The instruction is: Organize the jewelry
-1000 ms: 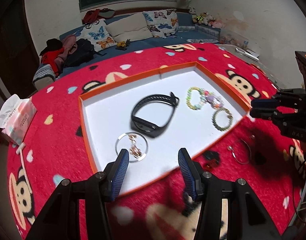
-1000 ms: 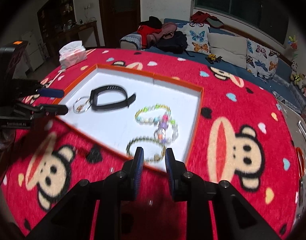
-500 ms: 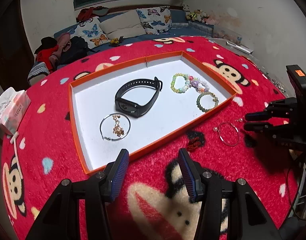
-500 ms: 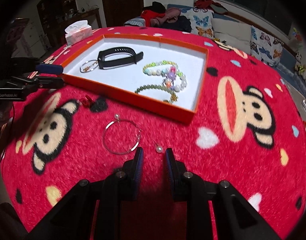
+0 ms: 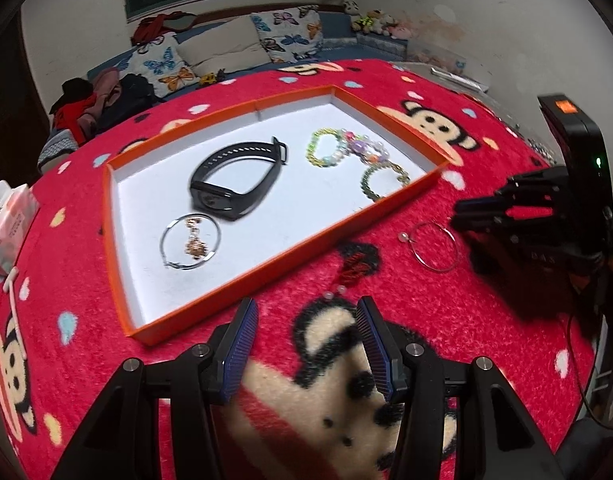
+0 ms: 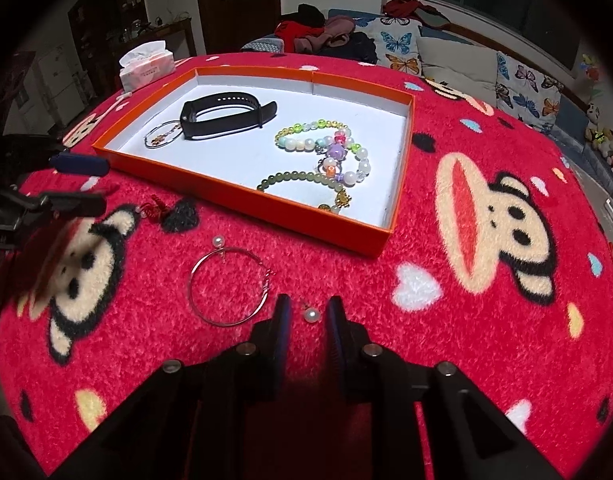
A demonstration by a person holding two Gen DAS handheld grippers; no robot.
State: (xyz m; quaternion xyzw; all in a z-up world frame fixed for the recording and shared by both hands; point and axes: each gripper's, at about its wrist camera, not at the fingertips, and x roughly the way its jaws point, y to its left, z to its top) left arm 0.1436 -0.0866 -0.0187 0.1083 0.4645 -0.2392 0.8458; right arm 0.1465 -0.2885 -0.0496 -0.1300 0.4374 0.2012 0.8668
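An orange-rimmed white tray [image 5: 266,258] [image 6: 242,202] holds a black wristband [image 5: 236,180] [image 6: 222,116], a silver hoop with a gold charm [image 5: 190,242] [image 6: 162,134] and beaded bracelets [image 5: 356,156] [image 6: 326,160]. On the red cloth lie a silver hoop with a pearl [image 5: 432,246] [image 6: 228,286], a red knot earring [image 5: 354,270] [image 6: 154,210] and a loose pearl [image 6: 311,315]. My left gripper [image 5: 306,318] is open just behind the red earring. My right gripper [image 6: 308,312] is open, its fingers on either side of the loose pearl.
A tissue pack [image 5: 8,224] [image 6: 146,64] stands at the table edge beyond the tray. A white stick [image 5: 12,280] lies beside it. A sofa with cushions [image 5: 226,48] is behind the round table.
Both grippers have drawn back from over the tray to the red cloth in front of it. The right gripper has come down around the loose pearl.
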